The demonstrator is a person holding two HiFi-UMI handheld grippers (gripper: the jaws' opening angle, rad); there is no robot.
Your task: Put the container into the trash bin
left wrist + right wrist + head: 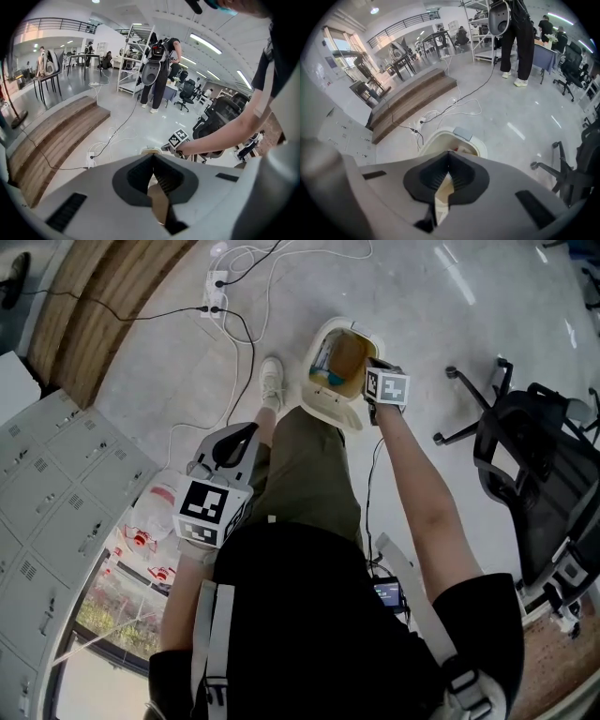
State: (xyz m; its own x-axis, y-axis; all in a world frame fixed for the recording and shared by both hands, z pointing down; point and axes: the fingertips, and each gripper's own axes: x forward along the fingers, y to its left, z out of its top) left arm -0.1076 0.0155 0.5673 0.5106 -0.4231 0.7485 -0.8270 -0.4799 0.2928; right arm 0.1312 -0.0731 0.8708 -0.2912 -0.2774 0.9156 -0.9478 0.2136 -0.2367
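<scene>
Grey housing of my right claw (pixel 449 155) fills the lower half of the right gripper view. Its jaw tips are pressed together, leaving only a narrow slot behind them with tan and white showing through. I cannot settle whether that sliver is pinched or merely lies below. Beyond the tips is the cream trash bin (pixel 436 139), mouth open, with red and white scraps inside. The head view adds what that view hides: the brown container (pixel 347 360) sits tilted in the bin's mouth, its right edge just beside the claw's tips, and something blue and white lies against the bin's left inner wall. The left claw (pixel 152 158) is likewise closed tip to tip, with a tan strip visible through its slot and nothing gripped. Only the left gripper view shows my right forearm (pixel 220 133) from the side, reaching across with the marker cube (pixel 178 137) at its end and a sliver of bin rim just above the left housing. Pose, from the head view: my right arm is extended forward, nearly straight, with the claw over the bin's right rim. My left arm is bent, its claw held close beside my left thigh, well apart from the bin, jaws pointing forward over the floor. One white shoe (pixel 272 381) stands just beside the bin. An office chair (pixel 534 456) is off to the right.
</scene>
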